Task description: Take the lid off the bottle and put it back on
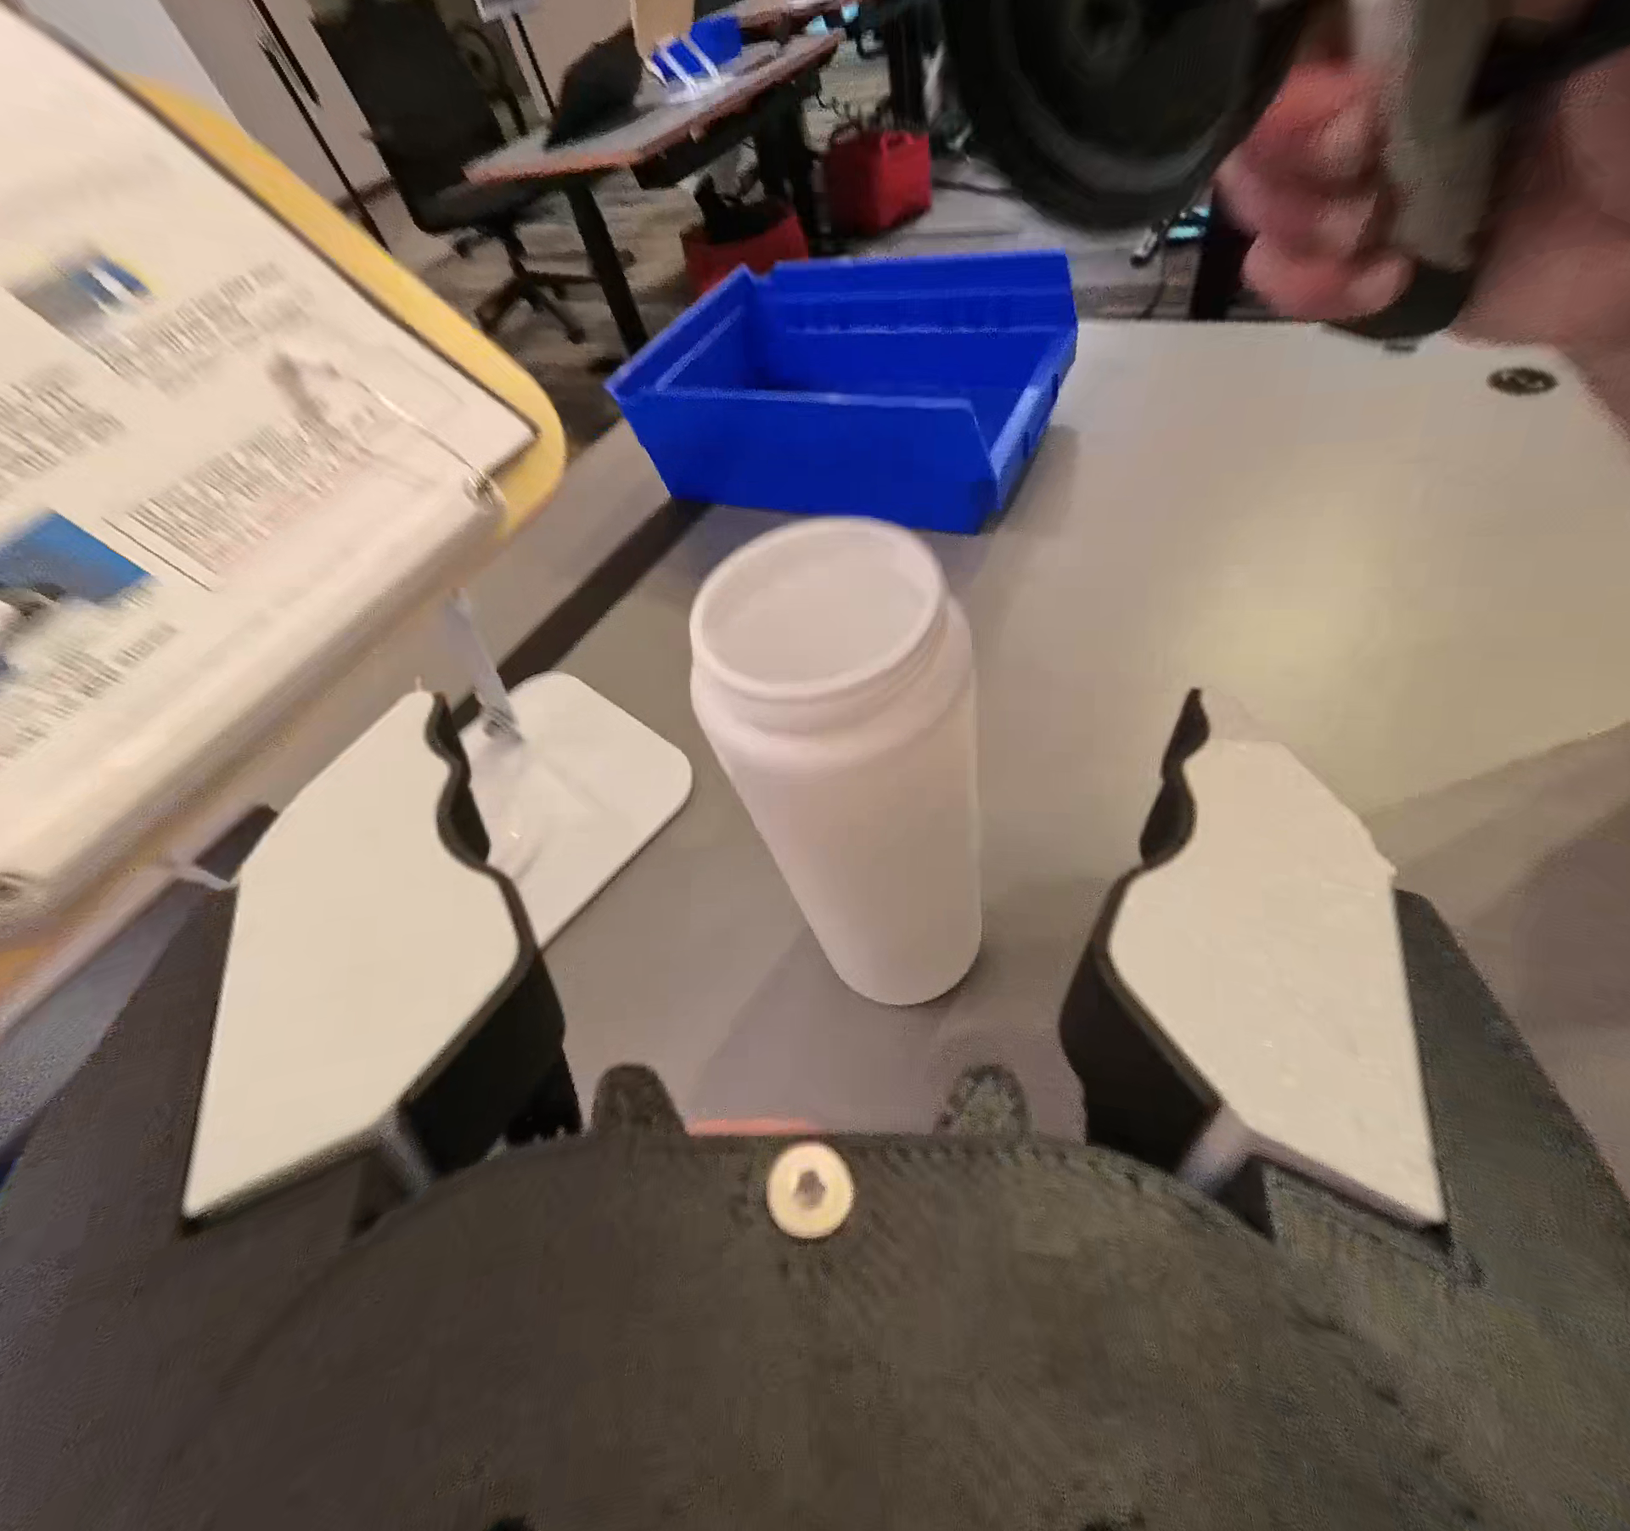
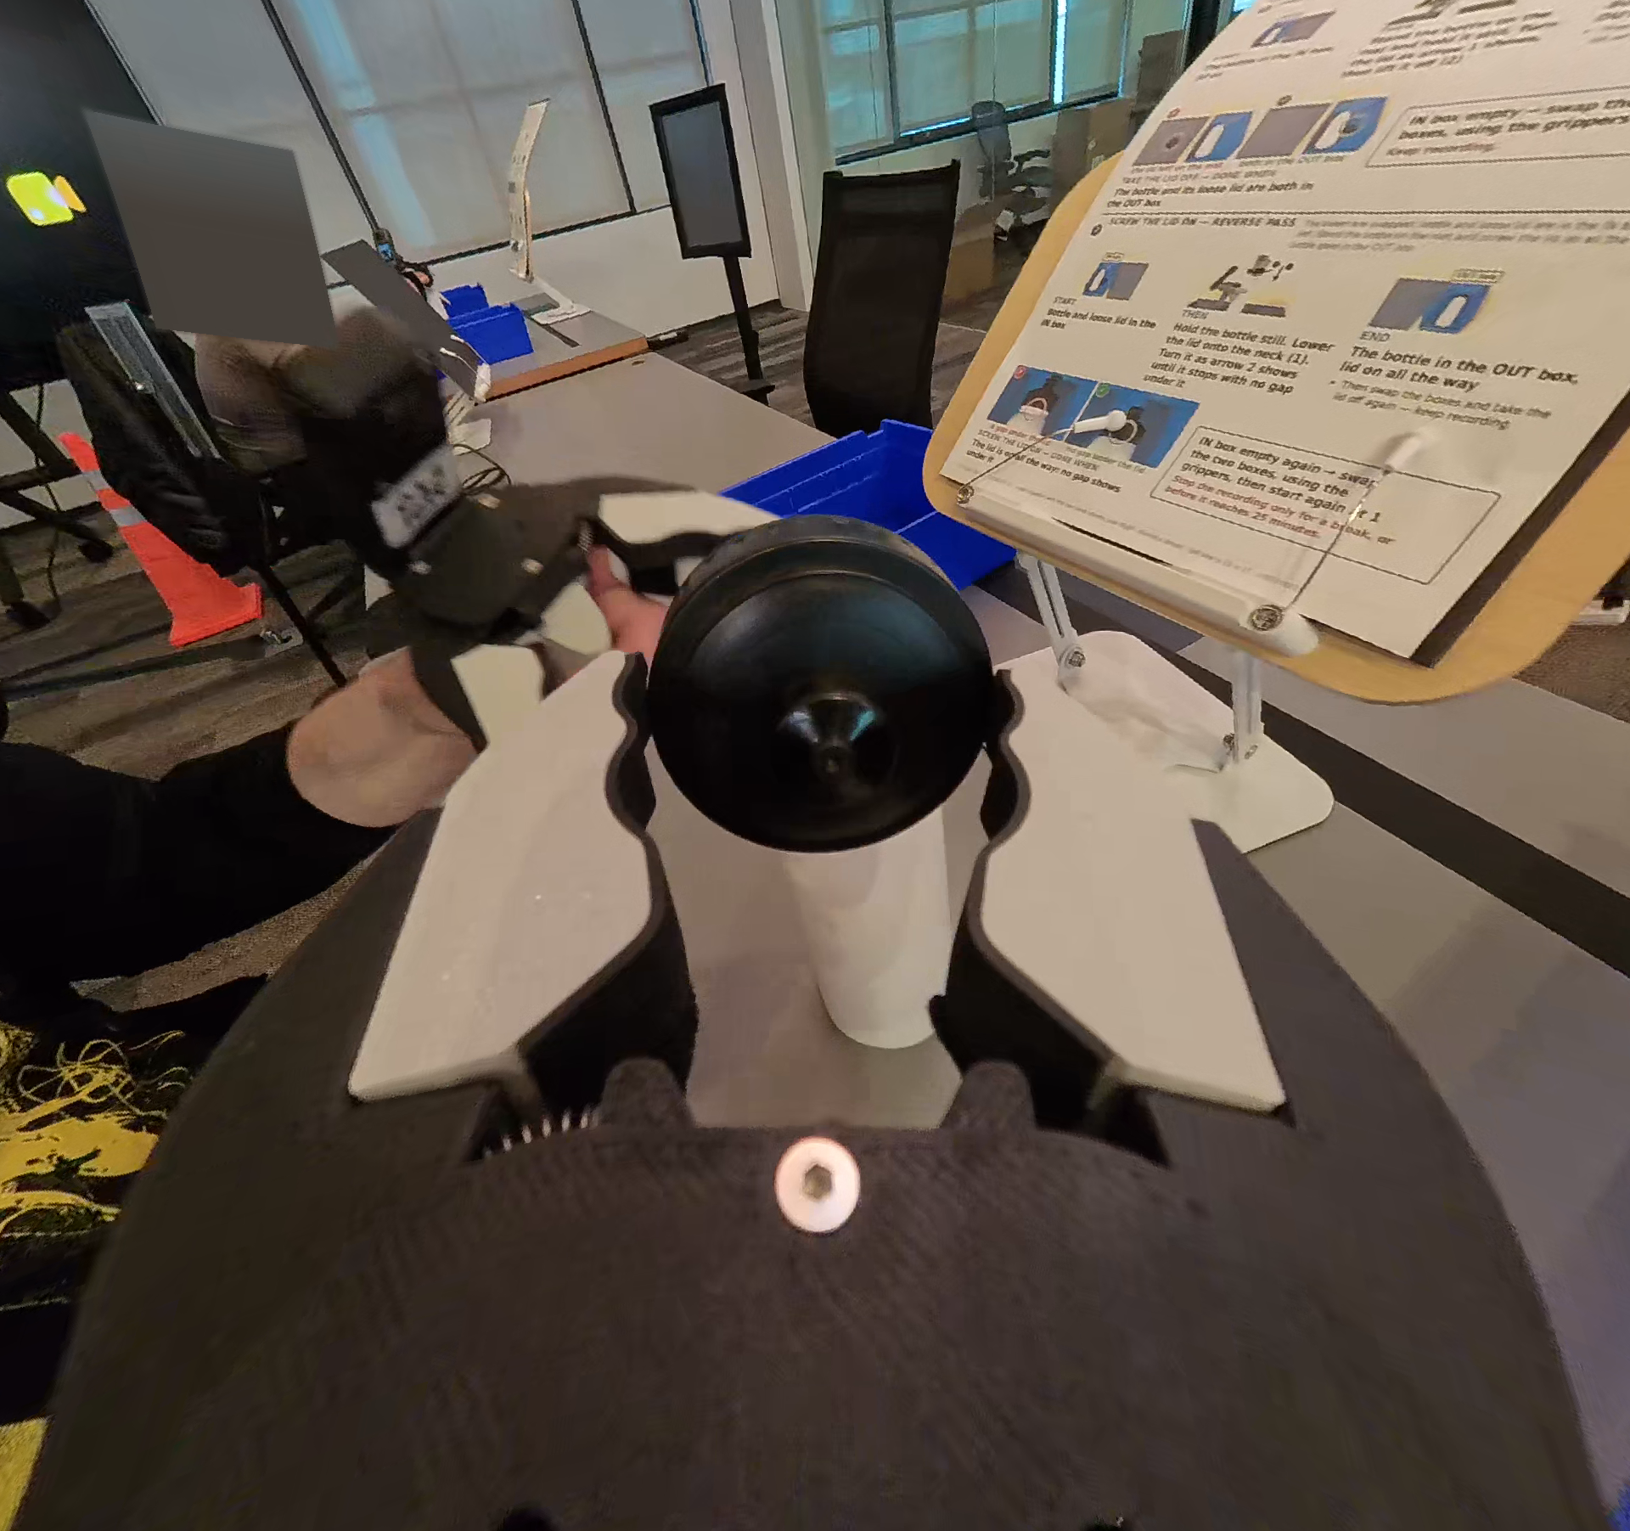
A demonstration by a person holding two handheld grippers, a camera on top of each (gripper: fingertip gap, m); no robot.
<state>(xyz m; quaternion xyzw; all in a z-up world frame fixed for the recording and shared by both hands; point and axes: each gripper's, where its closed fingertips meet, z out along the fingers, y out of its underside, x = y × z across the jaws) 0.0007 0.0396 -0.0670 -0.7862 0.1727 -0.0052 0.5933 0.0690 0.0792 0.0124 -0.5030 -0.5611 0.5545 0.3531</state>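
Your right gripper (image 2: 820,695) clamps the black lid (image 2: 816,681) above the uncapped white bottle (image 1: 847,748); your left gripper (image 1: 816,765) gapes wide around it.

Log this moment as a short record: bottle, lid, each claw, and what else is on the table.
bottle: white bottle, upright on the grey table, neck uncapped
lid: black lid, off the bottle, held above it
left claw: left claw open, fingers either side of the bottle, not touching
right claw: right claw shut on the lid
other items: blue bin behind the bottle; instruction board on a white stand
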